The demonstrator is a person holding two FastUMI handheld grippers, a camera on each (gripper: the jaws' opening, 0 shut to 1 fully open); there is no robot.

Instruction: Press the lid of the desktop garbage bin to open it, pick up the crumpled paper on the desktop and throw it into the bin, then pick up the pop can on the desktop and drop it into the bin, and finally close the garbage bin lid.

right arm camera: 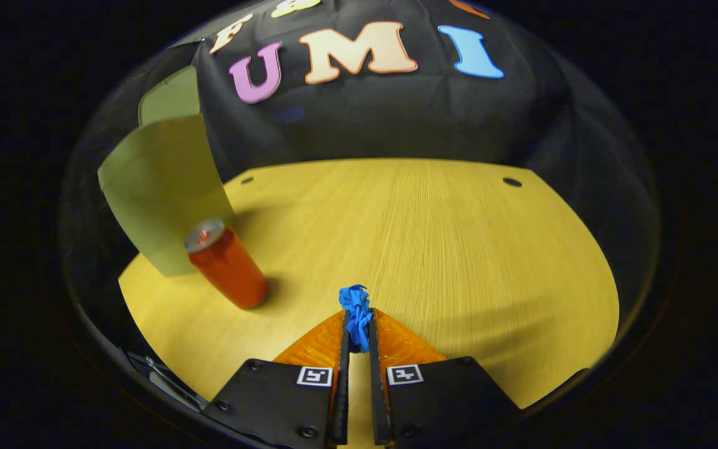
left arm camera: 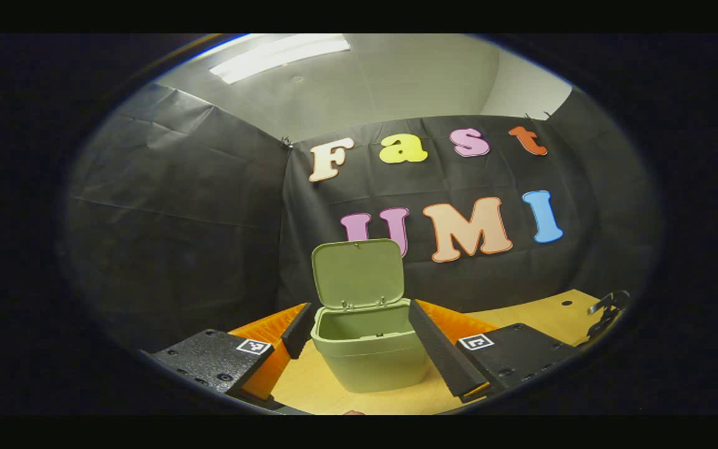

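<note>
A: Left gripper view, read from left to right. What does the left hand-held gripper (left arm camera: 362,349) show?

B: Its two fingers stand wide apart, one at the lower left, one at the lower right. Between them sits the green garbage bin (left arm camera: 368,349) on the table (left arm camera: 540,315). The bin touches neither finger that I can make out.

A: And the lid (left arm camera: 359,273)?

B: Raised, standing nearly upright behind the bin's opening, hinged at the rear rim. The inside of the bin is in shade; its contents cannot be told. At the far right edge a dark piece of another device (left arm camera: 608,308) shows above the table; what it is cannot be told.

A: Right gripper view, again from the left.

B: The bin's side wall rises at the left, with the open lid above it. Just beside it, nearer the camera, the red pop can (right arm camera: 228,265) stands upright on the table, its top unopened as far as can be seen. It is near the bin's wall; contact cannot be judged.

A: And at the centre?

B: The right hand-held gripper (right arm camera: 358,330) has its fingers drawn close, clamped on the blue crumpled paper (right arm camera: 355,312). The paper bulges out past the fingertips, low over the table. To the right, bare wood with two small dark holes.
</note>
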